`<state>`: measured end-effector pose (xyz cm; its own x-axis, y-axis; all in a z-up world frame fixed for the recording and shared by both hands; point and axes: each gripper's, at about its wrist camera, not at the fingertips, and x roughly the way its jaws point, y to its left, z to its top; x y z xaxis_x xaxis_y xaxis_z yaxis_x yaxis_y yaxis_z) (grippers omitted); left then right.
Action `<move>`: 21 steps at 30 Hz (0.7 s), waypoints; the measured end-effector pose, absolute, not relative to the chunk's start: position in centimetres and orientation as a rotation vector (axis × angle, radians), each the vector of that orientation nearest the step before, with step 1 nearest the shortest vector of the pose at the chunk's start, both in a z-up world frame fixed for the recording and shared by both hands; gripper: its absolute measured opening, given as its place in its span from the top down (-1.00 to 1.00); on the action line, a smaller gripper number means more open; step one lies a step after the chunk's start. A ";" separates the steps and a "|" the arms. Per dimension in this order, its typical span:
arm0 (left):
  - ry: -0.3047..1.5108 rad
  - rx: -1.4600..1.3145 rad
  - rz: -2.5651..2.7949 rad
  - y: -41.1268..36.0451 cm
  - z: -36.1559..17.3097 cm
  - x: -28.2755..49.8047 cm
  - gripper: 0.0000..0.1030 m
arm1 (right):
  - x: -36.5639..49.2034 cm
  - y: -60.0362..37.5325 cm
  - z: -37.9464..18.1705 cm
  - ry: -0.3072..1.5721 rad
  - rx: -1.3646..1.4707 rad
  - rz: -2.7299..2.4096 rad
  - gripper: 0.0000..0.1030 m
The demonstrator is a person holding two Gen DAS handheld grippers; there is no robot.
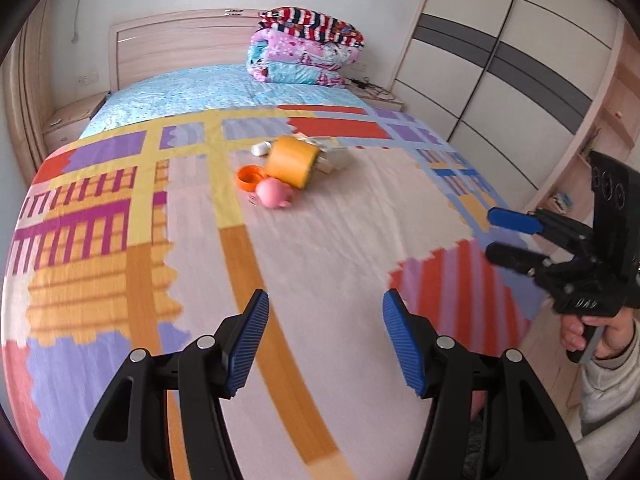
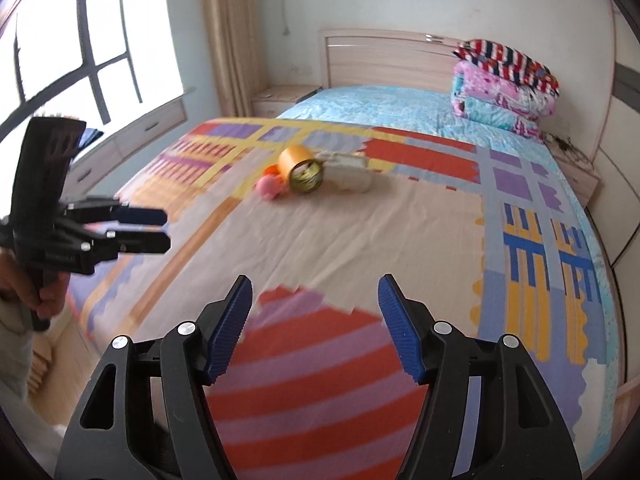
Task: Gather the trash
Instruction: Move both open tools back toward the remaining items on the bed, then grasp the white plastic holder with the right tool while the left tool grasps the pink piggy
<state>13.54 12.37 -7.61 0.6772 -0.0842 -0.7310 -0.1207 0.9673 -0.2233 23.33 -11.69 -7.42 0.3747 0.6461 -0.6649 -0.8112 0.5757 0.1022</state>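
We hold both tongs over the near end of the bed point(image 1: 328, 264), and neither has hold of anything. The left tongs point(image 1: 325, 306) stand about half open with only bedspread between the blue pads; the right tongs point(image 2: 315, 291) stand much the same and are also empty.

The trash lies in a small cluster near the middle of the bed, well apart from both tongs. There is a yellow can point(image 1: 293, 163) tipped on its side, its open mouth turned toward the right, with something crumpled inside. An orange lid point(image 1: 249, 177) lies just left of it, a pink toy point(image 1: 273, 195) sits touching the can's near side, a small white lump point(image 1: 262, 148) lies beyond, and a pale box point(image 2: 349, 171) rests against the can's far right.

To do this step well, we judge we should carry both tongs forward over the bedspread and choose one piece each, so they do not meet over the cluster. The can will likely roll if nudged, so we would grip it across its rim or body rather than push it. The lid is flat and may need a pad slid under its edge.

Nothing blocks the way. Folded quilts point(image 1: 304, 50) sit at the far right by the headboard point(image 1: 180, 46), and a wardrobe point(image 1: 500, 64) stands along the right.
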 end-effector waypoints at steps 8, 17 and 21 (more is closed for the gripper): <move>0.818 -0.233 0.030 14.8 -8.0 17.2 -0.11 | 27.6 -9.1 -7.4 0.734 -0.234 0.953 -0.43; 0.851 -0.226 0.004 16.7 -9.7 21.4 -0.11 | 31.5 -4.9 -8.2 0.769 -0.246 0.980 -0.43; 0.853 -0.222 -0.010 17.4 -10.1 22.6 -0.11 | 33.3 -3.2 -8.9 0.781 -0.243 0.989 -0.43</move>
<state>22.58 17.39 -10.12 0.6592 -0.0972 -0.7456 -0.0798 0.9770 -0.1979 33.33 -3.20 -8.87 0.3092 0.6565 -0.6880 -0.8214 0.5490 0.1546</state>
